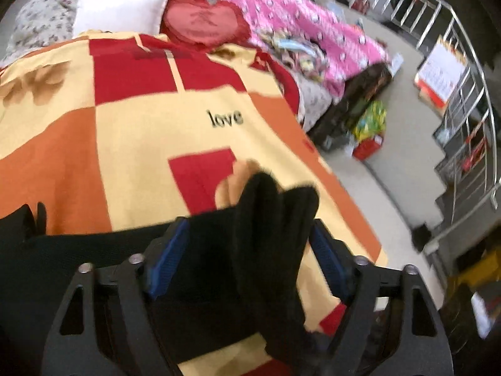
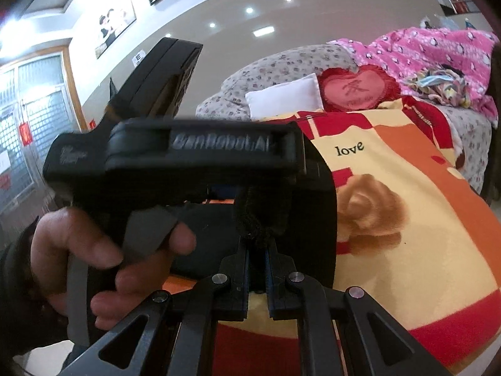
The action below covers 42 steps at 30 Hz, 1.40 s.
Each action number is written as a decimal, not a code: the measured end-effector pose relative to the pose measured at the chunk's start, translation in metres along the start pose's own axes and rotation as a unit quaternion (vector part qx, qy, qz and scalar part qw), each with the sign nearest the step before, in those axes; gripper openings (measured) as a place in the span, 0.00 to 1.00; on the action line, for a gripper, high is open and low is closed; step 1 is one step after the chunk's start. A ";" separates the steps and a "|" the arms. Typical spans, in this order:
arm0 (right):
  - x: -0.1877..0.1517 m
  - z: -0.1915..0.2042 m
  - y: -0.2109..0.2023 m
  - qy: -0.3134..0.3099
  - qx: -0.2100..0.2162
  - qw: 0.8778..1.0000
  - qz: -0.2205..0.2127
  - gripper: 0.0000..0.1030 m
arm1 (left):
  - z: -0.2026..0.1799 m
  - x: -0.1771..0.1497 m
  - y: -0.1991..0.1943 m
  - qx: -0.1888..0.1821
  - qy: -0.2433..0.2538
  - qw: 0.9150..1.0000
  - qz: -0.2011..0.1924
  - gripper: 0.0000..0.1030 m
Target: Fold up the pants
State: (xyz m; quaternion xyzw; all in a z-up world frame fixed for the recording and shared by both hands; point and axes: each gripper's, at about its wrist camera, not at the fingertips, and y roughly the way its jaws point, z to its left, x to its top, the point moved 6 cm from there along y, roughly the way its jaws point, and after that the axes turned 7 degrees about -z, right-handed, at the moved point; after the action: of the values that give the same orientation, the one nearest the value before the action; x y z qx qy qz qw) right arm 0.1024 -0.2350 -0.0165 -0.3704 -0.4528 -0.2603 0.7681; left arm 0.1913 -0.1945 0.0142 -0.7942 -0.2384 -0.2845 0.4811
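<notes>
"love" on blanket (black lettering)

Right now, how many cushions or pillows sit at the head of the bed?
2. A white pillow lies against the floral quilt, and a red heart-shaped cushion sits beside it, touching the pink blanket. More could be hidden under the bedding.

1. The left gripper is a matte black frame with triangular cut-outs, silver round pins at its joints and blue ribbed pads on its fingers.
2. The right gripper shares that black frame and silver pins; blue pad edges show.
3. At centre left of the right wrist view, a black body bears raised "GenRobot.AI" lettering above a grey trigger.
4. A bare-skinned hand appears at lower left, with a dark sleeve.
</notes>
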 end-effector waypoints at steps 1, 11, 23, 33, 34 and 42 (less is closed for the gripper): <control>0.000 0.002 0.000 -0.004 0.001 1.000 -0.001 0.08 | 0.002 0.000 0.001 -0.001 0.002 1.000 0.005 0.44; -0.002 0.062 0.011 -0.092 -0.002 0.995 -0.037 0.07 | 0.063 0.003 -0.048 -0.029 -0.024 0.999 -0.019 0.12; -0.024 0.169 0.090 -0.169 -0.034 0.985 -0.016 0.07 | 0.164 -0.001 -0.086 0.002 -0.067 0.997 -0.026 0.12; -0.052 0.169 0.115 -0.138 0.018 0.989 0.048 0.28 | 0.200 -0.023 -0.077 0.041 -0.081 0.995 -0.034 0.37; -0.053 0.172 0.111 -0.135 0.034 0.989 0.046 0.38 | 0.201 -0.021 -0.079 0.045 -0.080 0.995 -0.036 0.38; -0.032 0.139 0.037 -0.145 0.025 0.989 -0.028 0.39 | 0.200 -0.012 -0.137 0.108 -0.061 0.984 -0.126 0.39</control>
State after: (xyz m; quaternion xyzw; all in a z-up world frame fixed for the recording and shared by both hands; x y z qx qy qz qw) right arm 0.0456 -0.0996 -0.0134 -0.3717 -0.5765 -0.2138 0.6955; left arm 0.1378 0.0425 0.0167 -0.7172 -0.3946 -0.2664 0.5089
